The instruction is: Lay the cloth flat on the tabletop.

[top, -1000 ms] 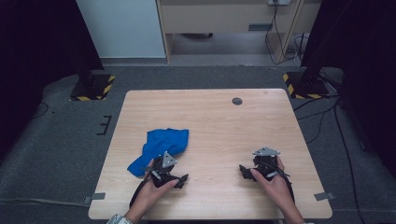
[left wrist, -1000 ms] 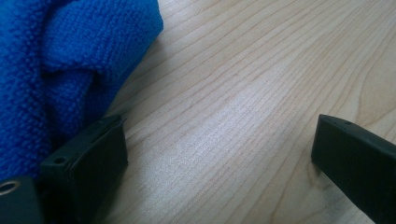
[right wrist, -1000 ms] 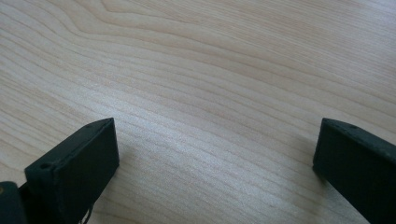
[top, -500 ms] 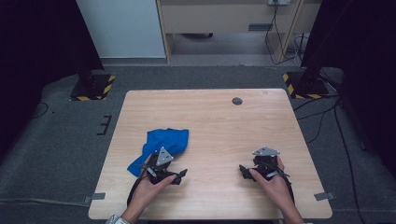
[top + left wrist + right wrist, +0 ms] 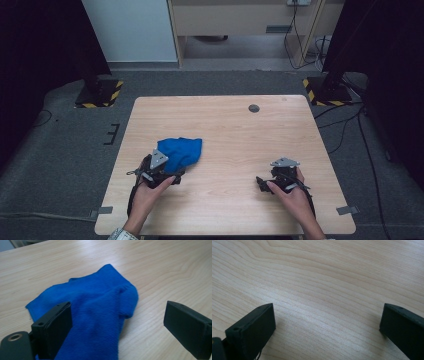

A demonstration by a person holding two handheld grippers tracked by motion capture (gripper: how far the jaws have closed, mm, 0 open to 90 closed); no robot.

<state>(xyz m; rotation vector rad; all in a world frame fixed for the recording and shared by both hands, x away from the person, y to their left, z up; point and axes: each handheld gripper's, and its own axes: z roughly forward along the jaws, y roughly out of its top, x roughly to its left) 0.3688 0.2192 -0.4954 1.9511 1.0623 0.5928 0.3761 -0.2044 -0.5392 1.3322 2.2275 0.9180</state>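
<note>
A crumpled blue cloth [image 5: 181, 151] lies on the left half of the wooden table [image 5: 240, 130]. My left gripper [image 5: 159, 167] sits at the cloth's near edge, over its lower corner. In the left gripper view the cloth [image 5: 95, 315] runs between the wide-apart jaws of the open gripper [image 5: 120, 325], the left jaw resting over the fabric and the right jaw over bare wood. My right gripper [image 5: 280, 177] rests low on the right half of the table, apart from the cloth. Its jaws stand wide open over bare wood [image 5: 327, 322].
A small dark round grommet [image 5: 254, 108] sits in the table near the far edge. Black stands with yellow-black striped bases [image 5: 320, 90] flank the table's far corners, and cables trail on the grey floor at the right. A person's hands hold both grippers from the near edge.
My left gripper has edged forward a little onto the cloth's near corner. The right gripper has stayed in place.
</note>
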